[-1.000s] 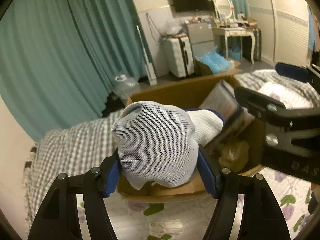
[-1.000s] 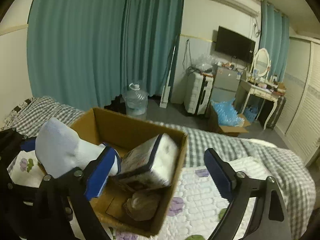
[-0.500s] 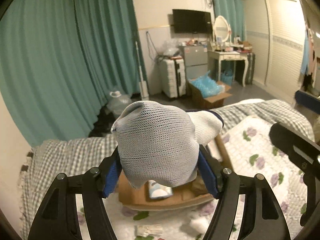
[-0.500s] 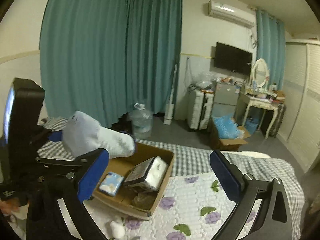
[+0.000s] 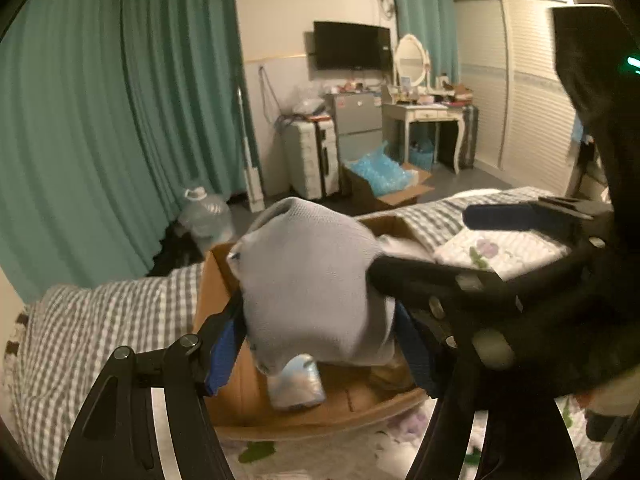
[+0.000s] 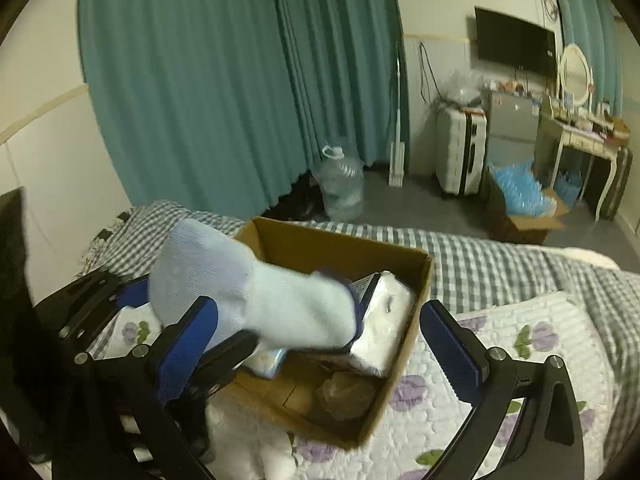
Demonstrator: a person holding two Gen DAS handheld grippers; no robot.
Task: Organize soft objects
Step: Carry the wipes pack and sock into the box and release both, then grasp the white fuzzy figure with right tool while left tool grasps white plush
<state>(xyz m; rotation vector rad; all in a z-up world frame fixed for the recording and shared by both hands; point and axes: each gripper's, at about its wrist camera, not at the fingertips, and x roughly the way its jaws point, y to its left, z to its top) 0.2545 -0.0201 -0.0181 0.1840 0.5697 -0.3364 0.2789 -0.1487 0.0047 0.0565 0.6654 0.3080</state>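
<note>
A light grey sock [image 5: 312, 292] is pinched between the blue pads of the left gripper [image 5: 316, 340], whose jaws are pressed in on its bunched lower part; the sock is held in the air over the near edge of the box [image 6: 416, 300], with its white cuff end pointing out over the contents in the right wrist view. The sock is judged light, limp and easily crushed, with a knit surface that should not slip on the pads; hold is best taken on the thick bunched middle, since a grip on a thin edge would likely let the rest droop and catch on the box wall. The right gripper [image 6: 320, 330] is held just beside it with jaws spread wide and nothing between them. Below the sock, the open cardboard box is seen resting on the bed [image 6: 520, 344], its floor partly bare. Inside it, a small pale blue pack [image 5: 294, 384] lies near the left side, a large white pack [image 6: 384, 328] leans against the right wall, and a crumpled brownish thing [image 6: 344, 392] lies at the near corner; what the last is cannot be told. Beyond the box, a checked blanket [image 6: 480, 256] is spread across the bed, and further off a water jug [image 6: 340, 184] is seen on the floor by the curtain [image 6: 220, 80].
</note>
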